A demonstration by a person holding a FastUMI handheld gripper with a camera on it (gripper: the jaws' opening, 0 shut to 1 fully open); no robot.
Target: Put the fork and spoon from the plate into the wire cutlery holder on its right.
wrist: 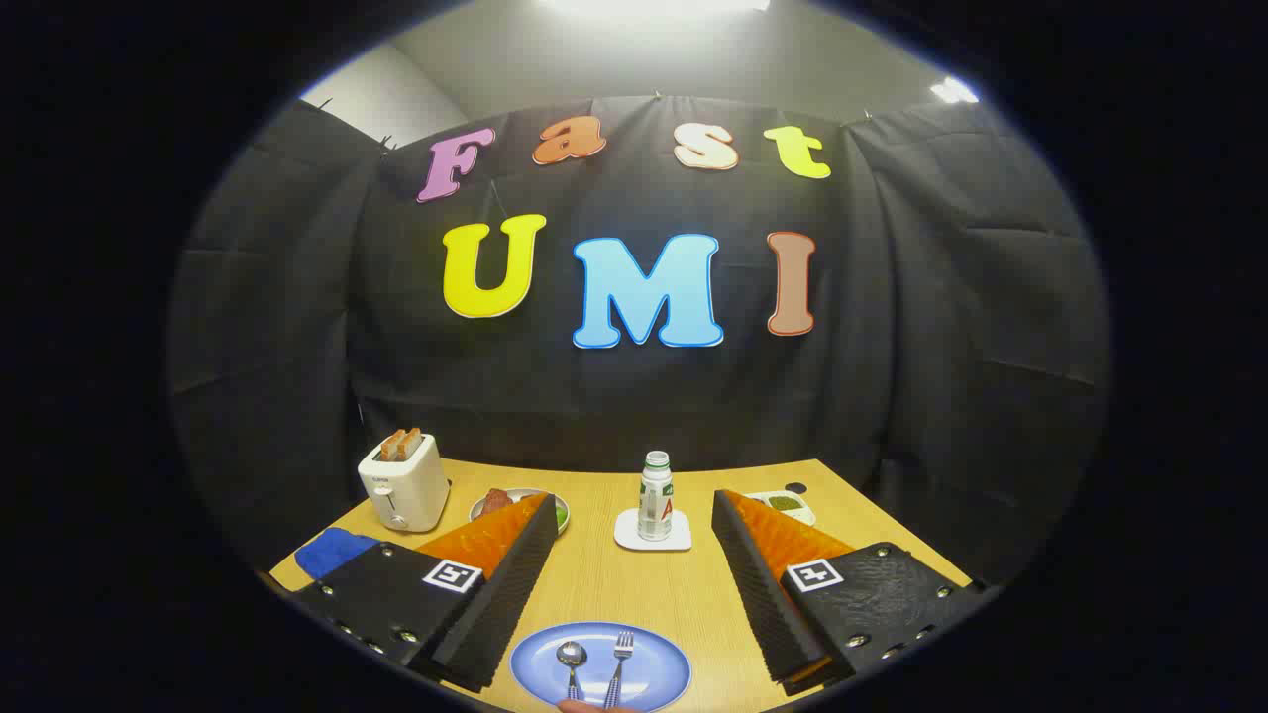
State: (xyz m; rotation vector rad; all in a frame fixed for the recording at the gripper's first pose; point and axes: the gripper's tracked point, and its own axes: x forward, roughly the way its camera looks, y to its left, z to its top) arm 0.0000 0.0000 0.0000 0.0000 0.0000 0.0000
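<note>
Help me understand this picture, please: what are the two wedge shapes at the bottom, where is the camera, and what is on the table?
There is no robot arm here. A person carries a handheld tool, the tongs, and the camera rides on it, looking forward along its two fingers; those are the wedges. They stand wide apart and hold nothing.

Between them, close to the camera, a blue plate lies on the wooden table with a spoon and a fork side by side on it. Beyond the fingers a small bottle stands upright on a white coaster. Further left are a white toaster with toast in it, a small dish of food and a blue cloth. A white tray sits behind the right finger.
</note>
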